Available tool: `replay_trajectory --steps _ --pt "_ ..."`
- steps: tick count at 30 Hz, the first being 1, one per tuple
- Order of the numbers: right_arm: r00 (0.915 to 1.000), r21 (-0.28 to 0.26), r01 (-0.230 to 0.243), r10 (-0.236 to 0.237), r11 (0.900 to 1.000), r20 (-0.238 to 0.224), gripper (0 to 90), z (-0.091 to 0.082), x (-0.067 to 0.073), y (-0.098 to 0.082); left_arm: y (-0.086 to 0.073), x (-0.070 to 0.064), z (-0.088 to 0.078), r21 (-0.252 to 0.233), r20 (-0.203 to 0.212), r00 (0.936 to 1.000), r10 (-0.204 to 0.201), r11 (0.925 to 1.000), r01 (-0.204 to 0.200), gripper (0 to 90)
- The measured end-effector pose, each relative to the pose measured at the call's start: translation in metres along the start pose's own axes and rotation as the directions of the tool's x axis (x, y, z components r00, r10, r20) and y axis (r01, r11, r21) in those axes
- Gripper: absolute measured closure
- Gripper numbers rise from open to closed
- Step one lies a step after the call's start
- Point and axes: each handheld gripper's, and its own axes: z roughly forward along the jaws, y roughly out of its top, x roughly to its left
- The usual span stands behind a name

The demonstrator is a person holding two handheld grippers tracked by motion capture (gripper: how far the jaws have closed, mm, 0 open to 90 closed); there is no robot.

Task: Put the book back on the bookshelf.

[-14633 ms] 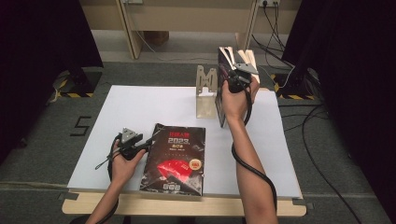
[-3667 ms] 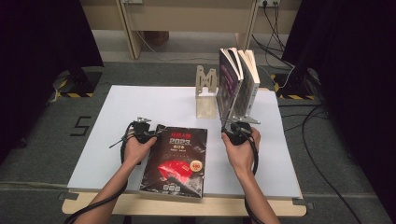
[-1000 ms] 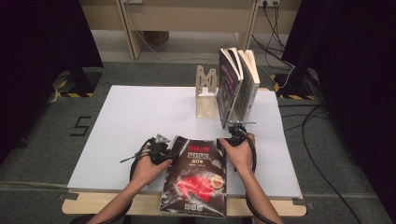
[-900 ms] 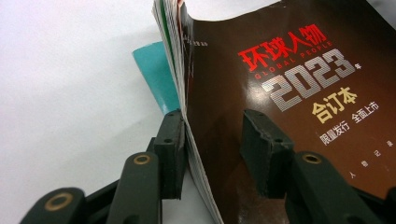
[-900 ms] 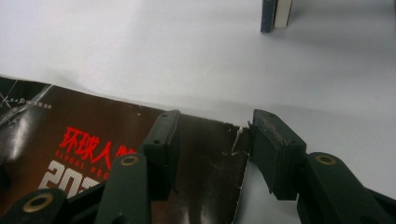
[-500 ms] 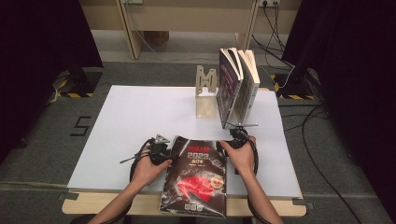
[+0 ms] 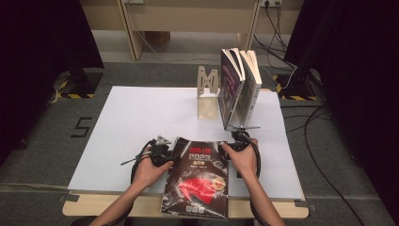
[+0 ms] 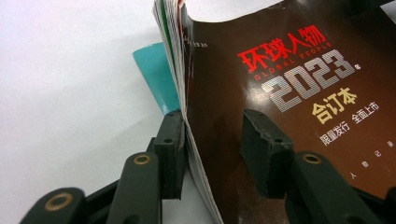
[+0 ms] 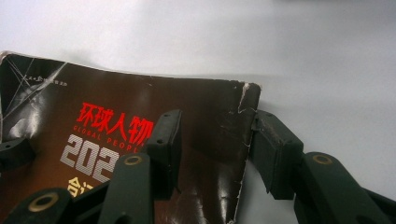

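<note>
Left hand-held gripper (image 8: 212,154) straddles the magazine's (image 7: 200,181) lifted spine edge, unclamped; right hand-held gripper (image 9: 217,151), closing, spans its corner; bare counter (image 7: 141,113) beyond.

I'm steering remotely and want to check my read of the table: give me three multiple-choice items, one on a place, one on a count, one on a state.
1. Where does the magazine lie?
A. At the near table edge, overhanging it
B. Inside the bookend
C. On the floor

2. How many books stand by the metal bookend?
A. None
B. Two
C. Five

3. How does the left gripper meet the magazine?
A. Its jaws straddle the lifted page edge, one under, one over the cover
B. It hangs high above
C. It grips the bookend

Key: 1 A, the high view shows its near end past the table edge. 2 B, two upright books show there. 3 A, the left gripper view shows it.
</note>
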Motion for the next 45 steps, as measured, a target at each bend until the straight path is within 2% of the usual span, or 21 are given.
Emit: replay_trajectory --steps 8,13,18,24,28,29,35,45 --pt "0.9995 -0.038 0.001 -0.002 0.999 -0.03 60.4 -0.009 0.003 -0.001 0.0 0.001 0.0 -0.001 0.005 1.0 -0.002 1.0 0.002 59.7" --pt "0.9993 -0.015 0.03 -0.031 0.999 -0.021 63.2 -0.008 0.002 -0.002 0.0 0.001 0.0 0.002 0.006 1.0 -0.002 1.0 0.002 59.7" --pt "0.9993 0.018 0.022 -0.022 1.0 -0.03 63.1 -0.007 0.0 -0.005 0.0 0.001 0.0 -0.001 0.006 1.0 0.0 1.0 0.0 59.8" --pt "0.9991 0.024 0.022 -0.021 0.999 -0.036 63.1 -0.007 -0.001 -0.008 0.0 0.0 0.0 -0.001 0.0 1.0 0.002 1.0 -0.002 59.7" --pt "0.9986 0.023 0.014 -0.013 1.0 -0.051 68.1 -0.007 -0.004 -0.007 0.0 0.0 0.0 -0.001 0.004 1.0 0.003 1.0 -0.003 59.7" --pt "0.9979 0.021 -0.004 0.005 1.0 -0.064 70.8 -0.009 -0.004 -0.007 0.0 0.0 0.0 -0.004 0.003 1.0 0.003 1.0 -0.003 59.7" --pt "0.9943 0.003 -0.015 0.016 1.0 -0.105 79.4 -0.016 -0.004 -0.005 -0.001 0.0 0.0 -0.006 0.002 1.0 0.002 1.0 -0.002 59.6" --pt "0.9885 -0.004 -0.009 0.008 1.0 -0.151 87.7 -0.025 0.002 -0.002 -0.001 0.004 -0.001 -0.012 0.022 0.9996 -0.016 0.9998 0.016 58.8"
